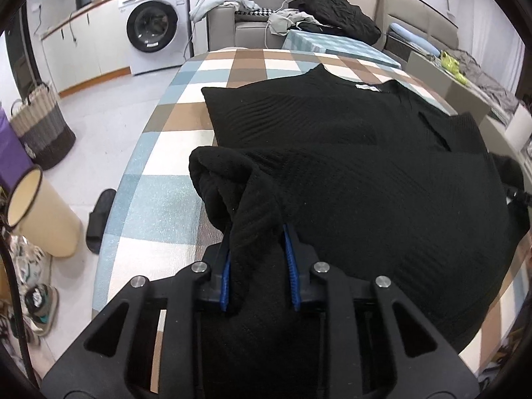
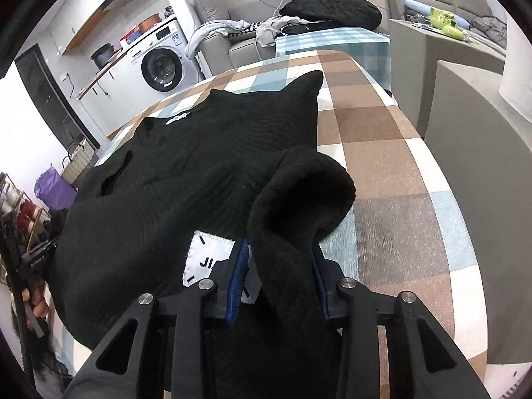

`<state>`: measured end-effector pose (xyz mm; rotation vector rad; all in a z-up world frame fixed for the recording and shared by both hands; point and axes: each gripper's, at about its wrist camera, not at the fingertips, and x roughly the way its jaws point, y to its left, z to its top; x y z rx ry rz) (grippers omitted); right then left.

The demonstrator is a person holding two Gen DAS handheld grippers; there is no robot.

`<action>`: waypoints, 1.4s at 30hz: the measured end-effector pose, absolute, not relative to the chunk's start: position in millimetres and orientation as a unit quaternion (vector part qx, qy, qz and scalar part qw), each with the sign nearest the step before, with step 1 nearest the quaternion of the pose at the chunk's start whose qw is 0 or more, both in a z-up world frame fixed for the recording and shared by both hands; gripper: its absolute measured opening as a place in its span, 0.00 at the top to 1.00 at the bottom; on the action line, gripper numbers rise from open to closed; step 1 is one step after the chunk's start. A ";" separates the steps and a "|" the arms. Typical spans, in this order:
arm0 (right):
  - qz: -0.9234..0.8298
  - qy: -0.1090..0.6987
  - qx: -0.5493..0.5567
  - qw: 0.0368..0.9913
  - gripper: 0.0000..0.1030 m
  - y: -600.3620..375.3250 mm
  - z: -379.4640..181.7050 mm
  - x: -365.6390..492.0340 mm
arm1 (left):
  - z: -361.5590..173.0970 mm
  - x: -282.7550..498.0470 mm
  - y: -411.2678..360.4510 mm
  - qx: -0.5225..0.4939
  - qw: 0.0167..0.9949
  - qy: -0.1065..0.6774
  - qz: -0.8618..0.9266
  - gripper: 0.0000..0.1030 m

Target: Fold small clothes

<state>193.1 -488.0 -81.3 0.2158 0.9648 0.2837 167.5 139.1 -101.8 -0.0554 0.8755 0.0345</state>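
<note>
While both jaws pinch the near hem of the black sweater (image 1: pixel 332 139), lower left gripper (image 1: pixel 259 266) and right gripper (image 2: pixel 279 279) together; keep corners level on the table (image 1: pixel 159 199).

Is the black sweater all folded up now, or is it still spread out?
Only partly folded. The black sweater lies mostly flat on the checked tablecloth, its near edge bunched up between the left gripper and right gripper.

Black knit top (image 1: pixel 349 173) between left tool (image 1: pixel 259 266) pads, checked table (image 1: pixel 159 199).
</note>
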 end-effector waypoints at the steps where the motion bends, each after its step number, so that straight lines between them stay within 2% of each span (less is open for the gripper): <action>1: 0.136 0.462 0.101 0.871 0.67 -487.5 -80.7 191.8 | -101.4 164.8 137.8 -0.023 0.905 0.423 0.018 0.78; 18: 0.146 0.456 0.064 0.875 0.67 -490.3 -72.9 133.5 | -98.4 94.6 141.4 -0.016 0.907 0.420 0.010 0.78; 22: 0.143 0.455 0.070 0.876 0.66 -494.9 -72.6 130.4 | -97.8 83.5 144.2 -0.023 0.908 0.419 0.009 0.75; 23: 0.139 0.454 0.071 0.877 0.65 -496.5 -72.5 131.8 | -97.0 81.9 145.3 -0.024 0.908 0.419 0.010 0.72; 27: 0.104 0.442 0.079 0.887 0.44 -499.5 -67.5 130.8 | -88.4 69.5 155.7 -0.043 0.912 0.407 0.013 0.69; 40: 0.141 0.399 0.116 0.899 0.44 -512.5 -61.5 109.1 | -75.7 34.7 165.8 -0.060 0.918 0.392 -0.001 0.70; 41: 0.141 0.398 0.114 0.899 0.44 -511.4 -62.5 107.6 | -76.4 35.1 165.8 -0.062 0.918 0.392 0.001 0.73; 42: 0.140 0.399 0.111 0.900 0.49 -509.8 -63.8 108.4 | -75.8 33.6 166.5 -0.062 0.919 0.389 0.001 0.77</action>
